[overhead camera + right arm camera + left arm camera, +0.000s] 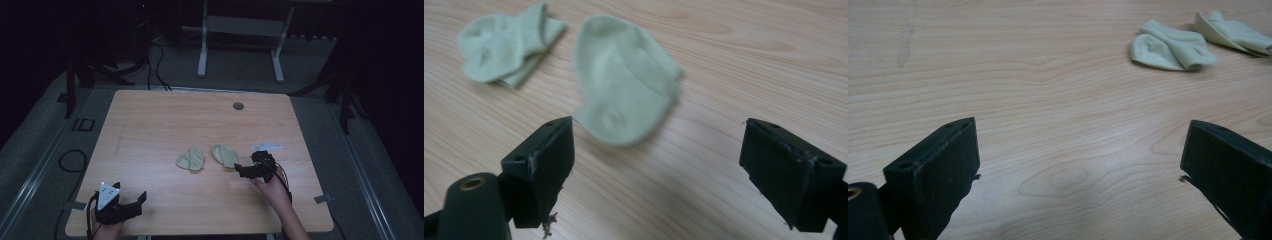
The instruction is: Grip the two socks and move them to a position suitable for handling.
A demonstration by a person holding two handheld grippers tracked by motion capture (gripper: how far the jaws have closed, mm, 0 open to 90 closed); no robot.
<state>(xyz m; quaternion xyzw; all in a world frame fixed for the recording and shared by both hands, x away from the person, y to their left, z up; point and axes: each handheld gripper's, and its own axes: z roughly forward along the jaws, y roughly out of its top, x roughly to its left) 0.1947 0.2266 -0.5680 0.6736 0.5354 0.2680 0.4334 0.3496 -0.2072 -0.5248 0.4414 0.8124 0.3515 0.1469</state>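
Right gripper [656,150] fingers apart, nearest sock [626,80] lengthwise ahead.

soft cloth socks [624,90], smooth wood-grain table [150,125]

Near sock [624,80] blurred – far sock [1233,32] cut by edge.
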